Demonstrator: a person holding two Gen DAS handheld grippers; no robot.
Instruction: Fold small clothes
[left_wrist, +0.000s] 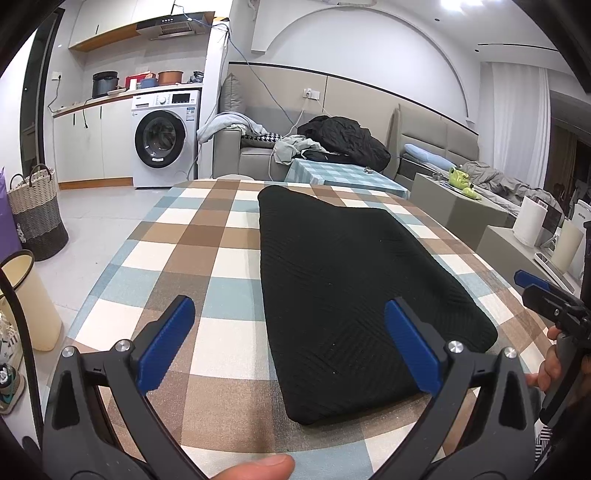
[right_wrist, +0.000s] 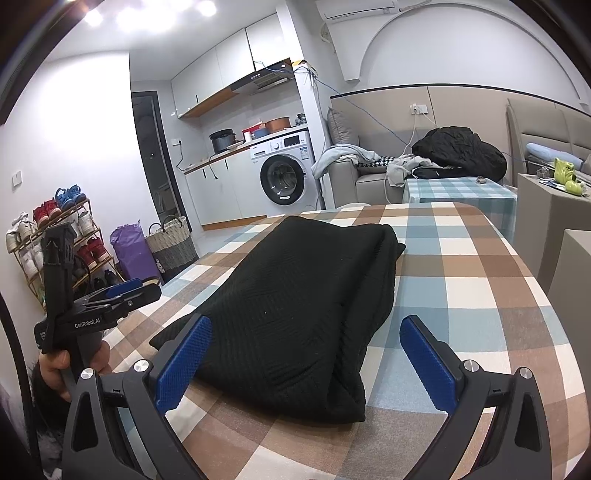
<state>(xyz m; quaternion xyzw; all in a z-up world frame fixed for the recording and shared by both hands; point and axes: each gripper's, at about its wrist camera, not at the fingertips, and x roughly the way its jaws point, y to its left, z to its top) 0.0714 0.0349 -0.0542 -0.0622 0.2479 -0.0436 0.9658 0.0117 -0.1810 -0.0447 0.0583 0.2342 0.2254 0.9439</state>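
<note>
A black knit garment (left_wrist: 354, 291) lies folded into a long strip on the checked tablecloth (left_wrist: 207, 251). My left gripper (left_wrist: 288, 325) hovers open over the strip's near left edge, nothing between its blue pads. In the right wrist view the same garment (right_wrist: 306, 310) runs away from me, its layered fold edge on the right. My right gripper (right_wrist: 306, 350) is open above its near end, empty. The right gripper (left_wrist: 554, 299) also shows at the far right of the left view, and the left gripper (right_wrist: 110, 299) at the left of the right view.
The table's left edge drops to a tiled floor with a woven basket (left_wrist: 37, 214) and a cream bin (left_wrist: 26, 299). A shoe rack (right_wrist: 55, 240) stands by the wall. Behind the table are a smaller checked table (left_wrist: 343, 177) and a sofa with clothes (left_wrist: 343, 140).
</note>
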